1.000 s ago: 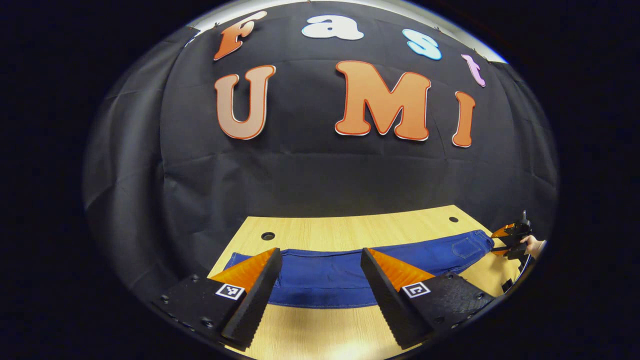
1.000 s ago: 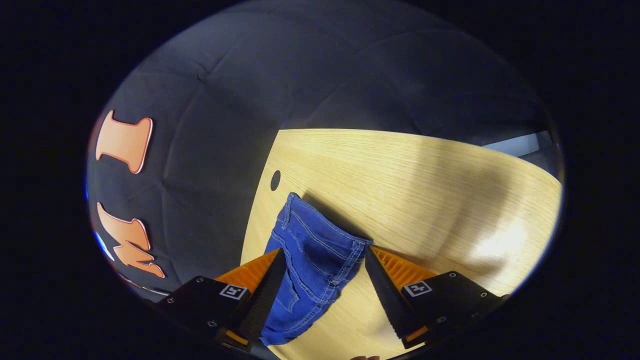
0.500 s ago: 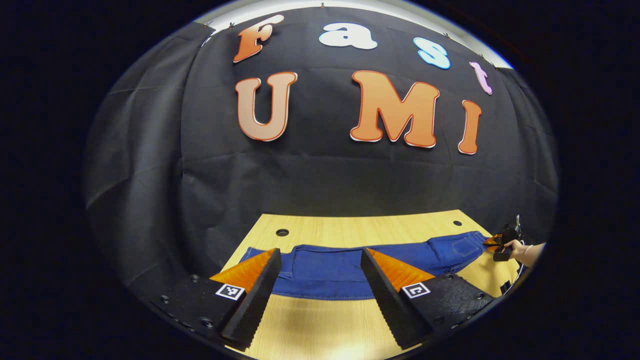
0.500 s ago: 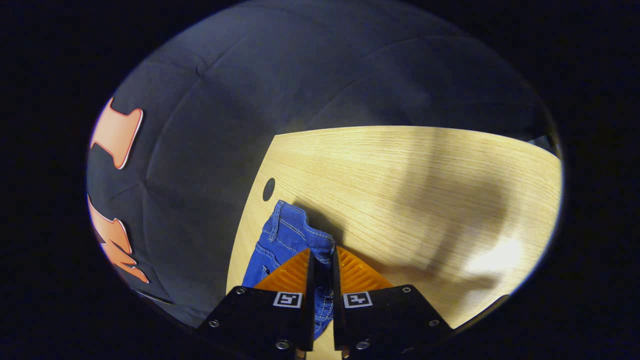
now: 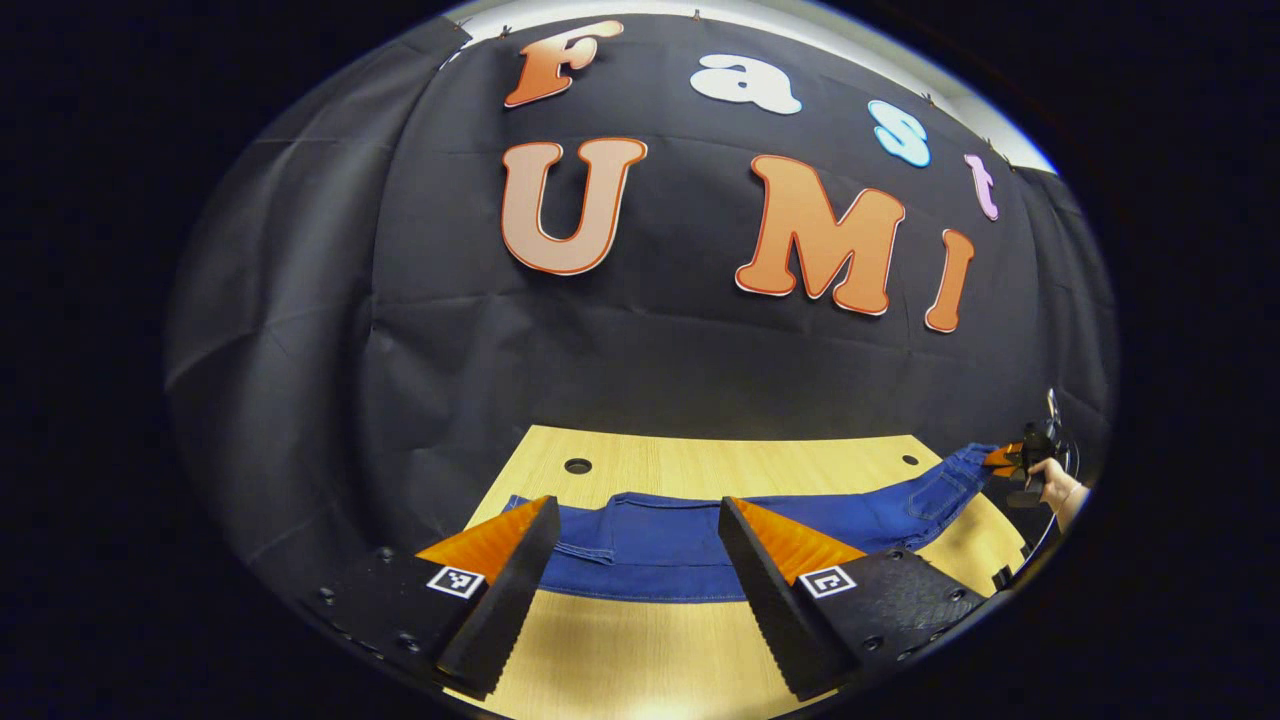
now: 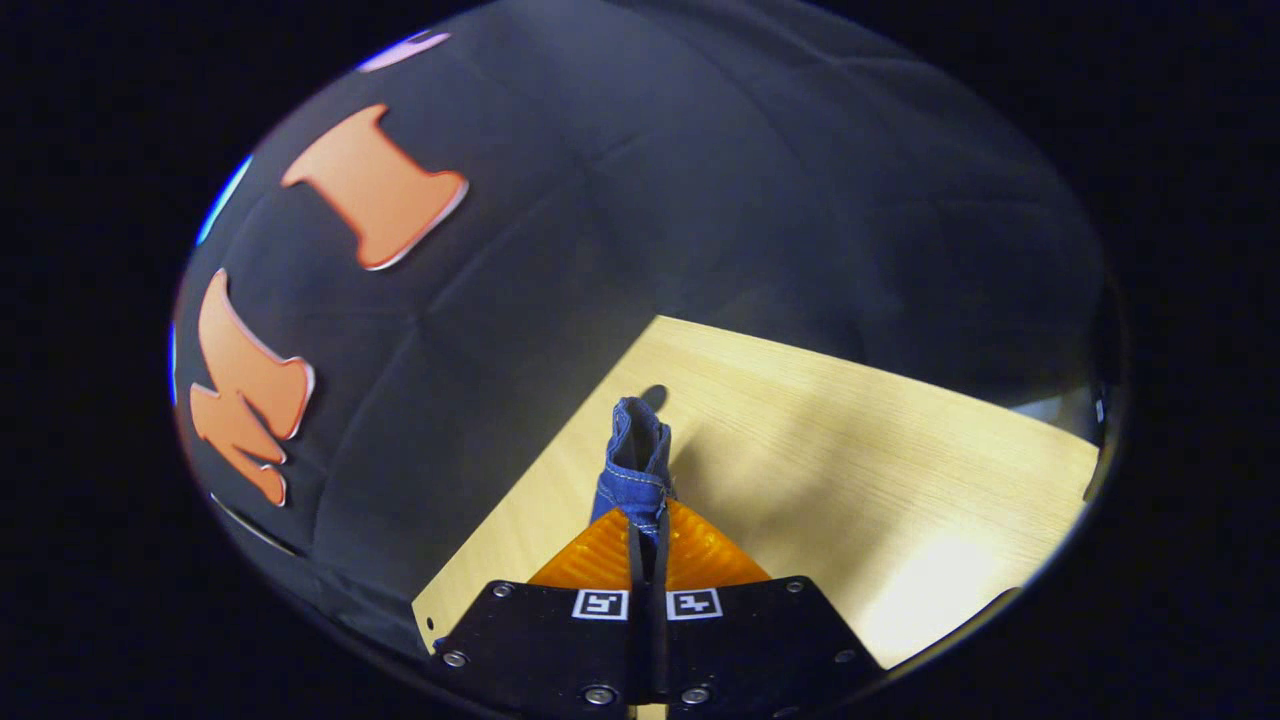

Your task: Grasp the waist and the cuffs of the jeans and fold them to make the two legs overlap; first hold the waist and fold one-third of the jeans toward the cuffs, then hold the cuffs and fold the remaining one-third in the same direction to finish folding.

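Observation:
Blue jeans (image 5: 680, 545) lie stretched left to right across the wooden table (image 5: 640, 650) in the left gripper view. Their cuff end sits at the left, partly hidden behind one finger. My left gripper (image 5: 635, 505) hovers open just in front of the legs, holding nothing. At the far right the waist end rises off the table, pinched by my right gripper (image 5: 1005, 458), which a hand (image 5: 1060, 490) holds. In the right gripper view my right gripper (image 6: 645, 515) is shut on the bunched waist of the jeans (image 6: 635, 455), which sticks up past the fingertips.
The table has round cable holes near its back edge (image 5: 577, 465) (image 5: 908, 460), one of them just behind the waist (image 6: 655, 395). The black cloth wall stands close behind the table. Bare tabletop (image 6: 850, 450) spreads to the right of the waist.
My right gripper went from open around the waist to shut on it, and the waist now lifts off the table. The left gripper stayed open and shifted slightly.

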`<state>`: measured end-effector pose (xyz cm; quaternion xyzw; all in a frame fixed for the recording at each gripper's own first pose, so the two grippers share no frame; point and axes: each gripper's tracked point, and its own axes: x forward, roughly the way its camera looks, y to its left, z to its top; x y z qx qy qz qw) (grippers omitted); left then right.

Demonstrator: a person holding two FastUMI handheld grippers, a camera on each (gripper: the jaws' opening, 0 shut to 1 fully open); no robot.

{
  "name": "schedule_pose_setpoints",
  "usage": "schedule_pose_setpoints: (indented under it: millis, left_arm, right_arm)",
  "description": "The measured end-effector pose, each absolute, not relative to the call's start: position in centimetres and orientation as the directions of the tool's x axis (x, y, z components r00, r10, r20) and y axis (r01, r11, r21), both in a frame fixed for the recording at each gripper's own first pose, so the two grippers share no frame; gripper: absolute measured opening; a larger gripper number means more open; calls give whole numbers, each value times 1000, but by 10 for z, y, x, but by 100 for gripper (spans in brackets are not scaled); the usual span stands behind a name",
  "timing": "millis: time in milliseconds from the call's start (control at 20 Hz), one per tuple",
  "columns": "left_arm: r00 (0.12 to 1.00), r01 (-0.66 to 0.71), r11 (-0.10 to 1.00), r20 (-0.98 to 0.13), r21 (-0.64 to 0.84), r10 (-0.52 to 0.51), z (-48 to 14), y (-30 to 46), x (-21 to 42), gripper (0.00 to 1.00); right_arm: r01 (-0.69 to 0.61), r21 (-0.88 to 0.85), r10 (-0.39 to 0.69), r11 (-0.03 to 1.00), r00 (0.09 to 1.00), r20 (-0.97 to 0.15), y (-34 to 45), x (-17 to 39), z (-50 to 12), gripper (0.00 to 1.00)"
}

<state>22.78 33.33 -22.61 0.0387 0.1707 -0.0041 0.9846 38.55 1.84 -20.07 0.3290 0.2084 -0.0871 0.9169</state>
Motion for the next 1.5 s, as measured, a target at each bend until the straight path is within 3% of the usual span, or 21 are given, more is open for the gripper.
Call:
schedule_pose_setpoints:
  millis: [200, 450, 600, 950, 1250, 1300, 1350, 1500]
  left_arm:
    - [940, 73, 996, -336, 54, -51, -223, 375, 228, 98]
    - [932, 123, 992, -346, 21, -108, -226, 423, 222, 97]
    - [933, 95, 995, -348, 3, -88, -231, 445, 214, 97]
    - [932, 36, 994, -357, -103, -70, -256, 466, 202, 97]
    - [944, 31, 971, -311, -238, -107, -265, 456, 212, 97]
    - [945, 31, 968, -309, -247, -109, -265, 456, 214, 97]
    - [943, 20, 965, -315, -261, -105, -268, 458, 216, 97]
    - [934, -99, 900, -352, -425, -63, -290, 476, 224, 97]
  right_arm:
    - [156, 544, 44, 824, 941, -336, 43, 377, -172, 0]
    - [3, 467, 159, 884, 938, -307, 67, 382, -171, 0]
    - [-57, 442, 235, 895, 903, -360, 70, 398, -170, 0]
    - [-126, 307, 288, 943, 770, -570, 81, 404, -164, 0]
    - [-228, 181, 292, 957, 727, -622, 92, 412, -151, 3]
    - [-247, 199, 317, 948, 712, -626, 93, 412, -150, 7]
    - [-267, 229, 352, 936, 693, -629, 93, 412, -153, 30]
    - [-260, 178, 313, 949, 719, -621, 83, 409, -146, 99]
